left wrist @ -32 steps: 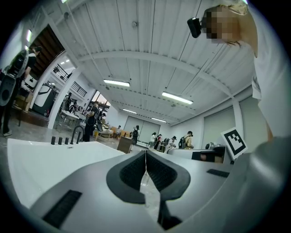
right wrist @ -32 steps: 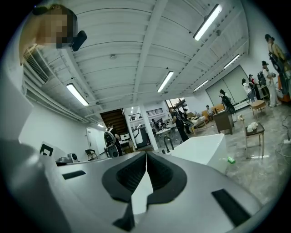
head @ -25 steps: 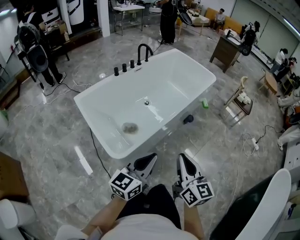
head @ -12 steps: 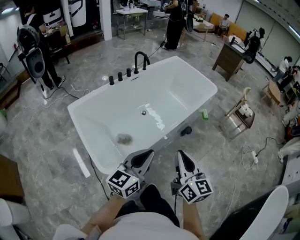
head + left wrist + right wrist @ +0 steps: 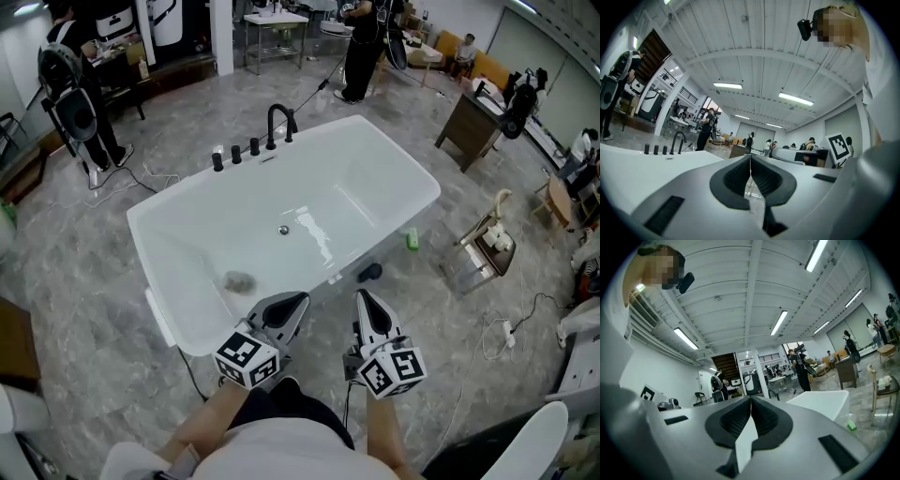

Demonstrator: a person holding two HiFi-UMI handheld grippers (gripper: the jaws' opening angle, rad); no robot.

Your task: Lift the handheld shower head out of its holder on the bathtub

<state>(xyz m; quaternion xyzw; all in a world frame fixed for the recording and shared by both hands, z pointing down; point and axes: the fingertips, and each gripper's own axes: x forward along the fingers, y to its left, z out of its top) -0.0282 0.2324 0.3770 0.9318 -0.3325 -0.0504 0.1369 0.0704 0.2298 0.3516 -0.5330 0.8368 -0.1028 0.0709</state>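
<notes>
A white bathtub (image 5: 169, 309) fills the middle of the head view. On its far rim stand a black arched spout (image 5: 278, 122) and a row of small black fittings (image 5: 236, 155); which of them is the handheld shower head I cannot tell. My left gripper (image 5: 294, 302) and right gripper (image 5: 362, 298) are held level side by side at the tub's near rim, far from those fittings. Both are shut with nothing in them. In the left gripper view the spout (image 5: 678, 141) and fittings (image 5: 656, 149) show small, beyond the tub's white rim (image 5: 628, 164).
On the floor right of the tub lie a green bottle (image 5: 411, 240) and a black object (image 5: 370, 273). A small stand (image 5: 483, 242) and cables lie further right. A person in black (image 5: 364, 47) stands beyond the tub. A dark smudge (image 5: 240, 280) lies inside the tub.
The tub has come closer and slid lower in the head view as I walked toward it. Both grippers now reach its near rim, still shut.
</notes>
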